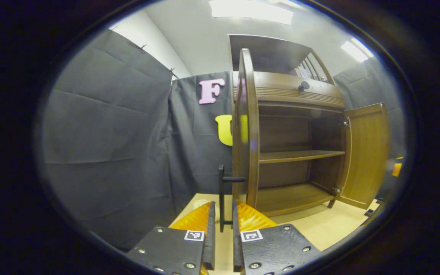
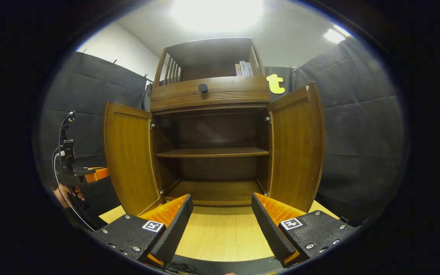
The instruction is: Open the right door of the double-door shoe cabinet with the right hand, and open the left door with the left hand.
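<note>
No text can be read. On the shoe cabinet (image 2: pixel 212 152), the top shelf holds a few book spines (image 2: pixel 243 69) whose printing is too small; each gripper finger carries a square black-and-white marker (image 2: pixel 152 225).

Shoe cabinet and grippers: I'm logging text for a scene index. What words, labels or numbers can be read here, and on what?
Nothing reads clearly.
Spines on the top shelf of the cabinet: printed, too small and blurred to read.
Square markers on the right gripper and the left gripper: black-and-white patterns, no words.
</note>
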Demonstrator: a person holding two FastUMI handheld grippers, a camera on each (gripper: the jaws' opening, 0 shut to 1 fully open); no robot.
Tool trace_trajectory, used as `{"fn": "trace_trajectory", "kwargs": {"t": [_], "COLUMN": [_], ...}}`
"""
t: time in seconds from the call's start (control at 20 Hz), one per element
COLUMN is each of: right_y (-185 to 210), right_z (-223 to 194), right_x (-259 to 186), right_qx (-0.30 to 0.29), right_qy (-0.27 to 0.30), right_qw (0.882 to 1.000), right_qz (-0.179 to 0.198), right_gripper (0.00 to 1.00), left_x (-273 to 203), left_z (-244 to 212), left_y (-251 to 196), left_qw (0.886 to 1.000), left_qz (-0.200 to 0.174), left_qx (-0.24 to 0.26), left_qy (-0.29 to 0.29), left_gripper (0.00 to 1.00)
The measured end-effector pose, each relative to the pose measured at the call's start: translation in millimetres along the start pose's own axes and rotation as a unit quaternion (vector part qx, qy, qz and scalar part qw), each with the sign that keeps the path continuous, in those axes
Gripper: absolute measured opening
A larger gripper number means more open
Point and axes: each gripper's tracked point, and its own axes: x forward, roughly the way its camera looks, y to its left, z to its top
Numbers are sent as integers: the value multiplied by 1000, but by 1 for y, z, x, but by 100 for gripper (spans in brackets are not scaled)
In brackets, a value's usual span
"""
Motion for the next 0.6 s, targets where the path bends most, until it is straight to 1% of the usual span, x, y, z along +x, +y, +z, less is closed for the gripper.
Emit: {"fn": "trace_trajectory", "kwargs": {"t": [0.1,0.3,0.4,0.5,0.6], "right_y": [-1,-13,-24,-39,-50], "right_z": [2,13,21,24,27], "right_x": [-1,-4,-8,-9,-15], "right_qx": [-1,8,9,9,9], "right_qy": [-4,-18,-24,-22,-24], "right_qw": [1000,1000,1000,1000,999], "right_qz": [-1,-7,-13,-17,-21], "right_gripper": [95,95,95,95,95], "left_x": [-6,-11,-26,-49,-71], "left_z": [5,10,16,27,43], "left_y": [1,3,0,-12,-39], "left_qw": [1000,1000,999,999,1000], "left_qz": [18,27,26,25,17], "left_qx": [2,-12,-10,-11,-15], "left_qy": [-1,-8,-14,-19,-22], "left_gripper": [14,14,14,14,14]}}
